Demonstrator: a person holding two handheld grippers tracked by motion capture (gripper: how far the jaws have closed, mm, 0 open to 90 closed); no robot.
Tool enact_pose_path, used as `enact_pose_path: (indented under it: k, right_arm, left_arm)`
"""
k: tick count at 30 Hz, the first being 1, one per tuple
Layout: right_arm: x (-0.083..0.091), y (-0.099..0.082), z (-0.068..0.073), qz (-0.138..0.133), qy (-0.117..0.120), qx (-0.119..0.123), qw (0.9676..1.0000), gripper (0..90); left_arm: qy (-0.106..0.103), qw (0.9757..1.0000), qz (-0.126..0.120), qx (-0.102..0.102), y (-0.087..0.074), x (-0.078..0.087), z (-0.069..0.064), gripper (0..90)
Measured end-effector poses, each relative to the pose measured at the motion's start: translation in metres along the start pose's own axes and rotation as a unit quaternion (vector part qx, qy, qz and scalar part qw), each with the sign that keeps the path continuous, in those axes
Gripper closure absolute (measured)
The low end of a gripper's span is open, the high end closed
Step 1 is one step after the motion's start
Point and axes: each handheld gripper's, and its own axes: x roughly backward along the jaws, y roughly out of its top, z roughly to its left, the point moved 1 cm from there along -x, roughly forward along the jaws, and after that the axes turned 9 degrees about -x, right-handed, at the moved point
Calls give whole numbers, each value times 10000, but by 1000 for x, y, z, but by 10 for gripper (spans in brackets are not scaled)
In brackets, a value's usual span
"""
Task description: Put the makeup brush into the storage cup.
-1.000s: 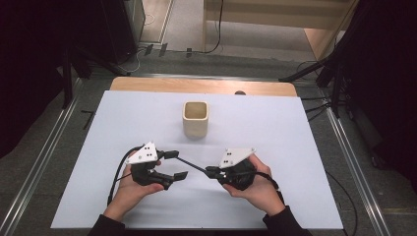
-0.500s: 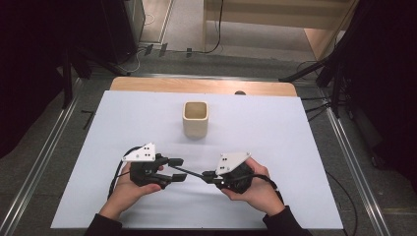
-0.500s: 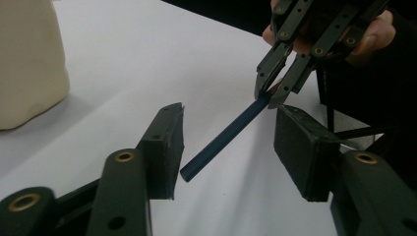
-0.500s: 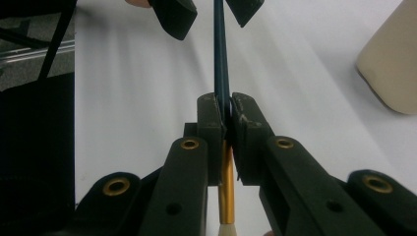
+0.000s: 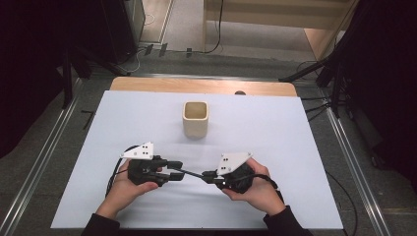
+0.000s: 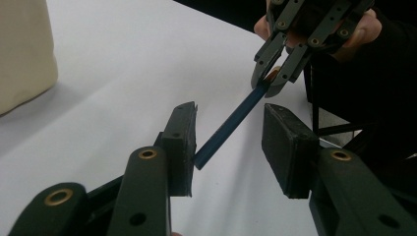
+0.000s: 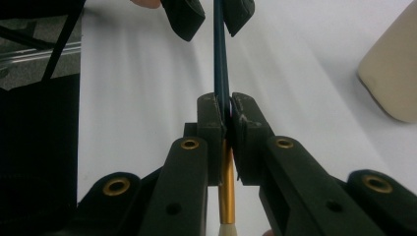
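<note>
1. My right gripper (image 5: 210,175) is clamped on the dark blue pencil (image 6: 231,129), its gold ferrule and pale eraser end sticking out behind the pads in the right gripper view
2. My left gripper (image 5: 178,170) has just been closing; the pencil's free end lies between its pads, touching one pad (image 6: 181,147) with a gap to the other, so no grip
3. The pencil spans between both grippers, low over the white table (image 5: 295,147), well apart from the cream cup (image 5: 196,119)
</note>
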Motion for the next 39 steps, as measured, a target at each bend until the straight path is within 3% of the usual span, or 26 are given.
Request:
enact_pose_path:
  k: [6, 9, 10, 11, 12, 14, 15, 18, 21, 26, 30, 33, 35, 36, 39]
  right_arm:
    - [-1, -1, -1, 19, 41, 87, 10000, 851]
    - [-1, -2, 0, 75, 53, 138, 9999, 850]
    - [-2, -3, -1, 92, 66, 154, 9998, 849]
    - [-2, -3, -2, 97, 98, 199, 9997, 845]
    - [-3, -5, -2, 87, 97, 206, 9997, 830]
    - [-5, -7, -5, -114, 106, -106, 9998, 766]
    - [-5, -7, -7, -267, 125, -363, 9989, 649]
    - [-4, -5, -11, -691, -192, -773, 9944, 538]
    - [-4, -5, -14, -1159, -606, -1170, 9845, 475]
    - [-7, -11, -20, -1743, -1029, -1945, 9598, 464]
    - [-15, -17, -18, -2134, -1085, -2412, 9405, 437]
    - [-19, -18, -15, -2237, -1130, -2633, 9316, 426]
    - [-22, -18, -12, -2308, -1118, -2857, 9234, 429]
    - [-24, -19, -11, -2402, -1036, -3029, 9164, 427]
    - [-27, -21, -9, -2595, -876, -3374, 9006, 396]
  left_arm:
    - [-29, 10000, 1, -59, 0, 2, 0, 707]
    - [-191, 9997, -62, -147, 1, 3, -2, 768]
    - [-287, 9994, -113, -163, 1, 4, -2, 787]
    - [-517, 9983, -239, -125, 2, 5, -2, 816]
    - [-525, 9980, -288, -198, 4, 5, -4, 860]
    - [-301, 9987, -260, -313, 9, 6, -7, 861]
    - [-202, 9986, -346, -337, 11, 8, -8, 862]
    - [302, 9969, -604, -413, 13, 12, -9, 862]
    - [825, 9932, -660, -480, 11, 13, -9, 862]
    - [1425, 9847, -872, -497, 9, 12, -11, 862]
    - [1792, 9768, -1008, -595, 9, 11, -14, 862]
    - [1996, 9720, -1068, -623, 9, 8, -17, 862]
    - [2125, 9690, -1065, -671, 8, 3, -20, 862]
    - [2149, 9681, -1074, -706, 8, 2, -20, 862]
    - [2206, 9659, -1130, -747, 8, -3, -23, 862]
